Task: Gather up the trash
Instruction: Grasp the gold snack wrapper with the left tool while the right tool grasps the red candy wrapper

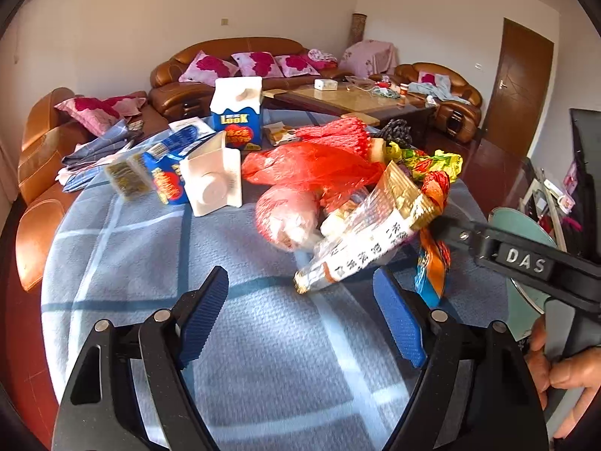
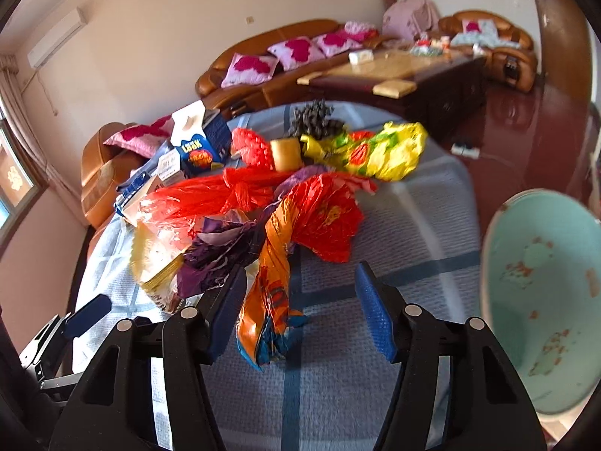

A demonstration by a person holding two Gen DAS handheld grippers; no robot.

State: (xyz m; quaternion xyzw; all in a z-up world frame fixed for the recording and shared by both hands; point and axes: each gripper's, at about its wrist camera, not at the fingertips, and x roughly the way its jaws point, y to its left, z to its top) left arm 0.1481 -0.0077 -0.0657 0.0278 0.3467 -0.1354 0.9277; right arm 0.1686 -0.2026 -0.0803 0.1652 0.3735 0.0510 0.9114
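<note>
A heap of trash lies on a table with a blue checked cloth point(image 1: 263, 338). It holds a red plastic bag point(image 1: 311, 165), a clear and gold wrapper point(image 1: 360, 233), an orange and blue wrapper point(image 2: 270, 300) and a yellow wrapper point(image 2: 375, 150). My left gripper point(image 1: 300, 276) is open just short of the clear and gold wrapper, which touches neither pad. My right gripper point(image 2: 300, 274) is open with the orange and blue wrapper hanging between its pads, close to the left one. In the left wrist view it reaches in from the right to that wrapper point(image 1: 432, 259).
A teal bin point(image 2: 544, 300) stands off the table's right edge. A blue LOOK carton point(image 1: 236, 112) stands at the back and another point(image 1: 188, 176) lies on its side. Brown sofas point(image 1: 233, 64) and a coffee table point(image 1: 357, 97) are behind. A hand point(image 1: 563, 372) holds the right gripper's handle.
</note>
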